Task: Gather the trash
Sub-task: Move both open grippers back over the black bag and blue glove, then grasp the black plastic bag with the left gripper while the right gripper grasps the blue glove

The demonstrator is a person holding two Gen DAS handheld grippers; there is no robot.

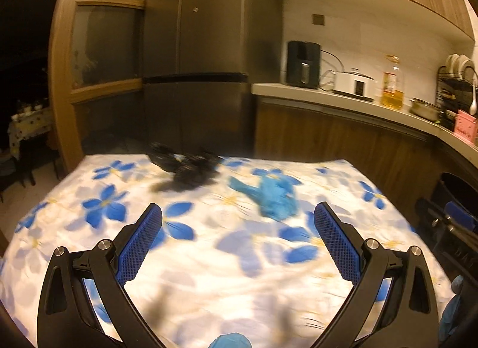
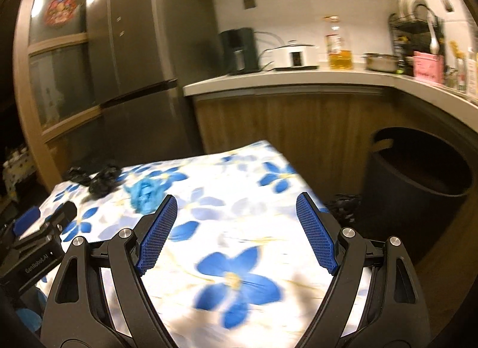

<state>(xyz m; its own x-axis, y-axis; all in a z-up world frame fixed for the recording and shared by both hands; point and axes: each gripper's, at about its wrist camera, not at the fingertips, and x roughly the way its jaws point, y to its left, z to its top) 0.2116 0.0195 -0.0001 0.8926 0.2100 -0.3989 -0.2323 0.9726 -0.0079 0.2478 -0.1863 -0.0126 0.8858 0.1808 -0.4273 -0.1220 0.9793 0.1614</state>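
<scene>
Left gripper [image 1: 237, 213] and right gripper [image 2: 236, 207] both wide, empty. Crumpled blue plastic bag [image 1: 270, 195] at 1 o'clock of left; crumpled black plastic bag [image 1: 186, 167] at 11.

Two tools show, the left tool [image 1: 237, 213] and the right tool [image 2: 236, 207], each with two blue pads, spread wide and empty. One table [image 1: 209, 258] carries a flowered cloth. On it lie two pieces of trash: one black wad [image 1: 188, 168], blurred so it could be more than one, and one blue wad [image 1: 273, 195]. One dark bin [image 2: 418, 186] stands beside the table, with one black scrap [image 2: 343, 207] on the floor at its foot. One fridge [image 1: 194, 79] stands behind. The counter [image 2: 298, 77] holds one oil bottle [image 2: 339, 46], one white cooker [image 2: 294, 55], one metal pot [image 2: 381, 62] and one dish rack [image 2: 415, 34].
</scene>
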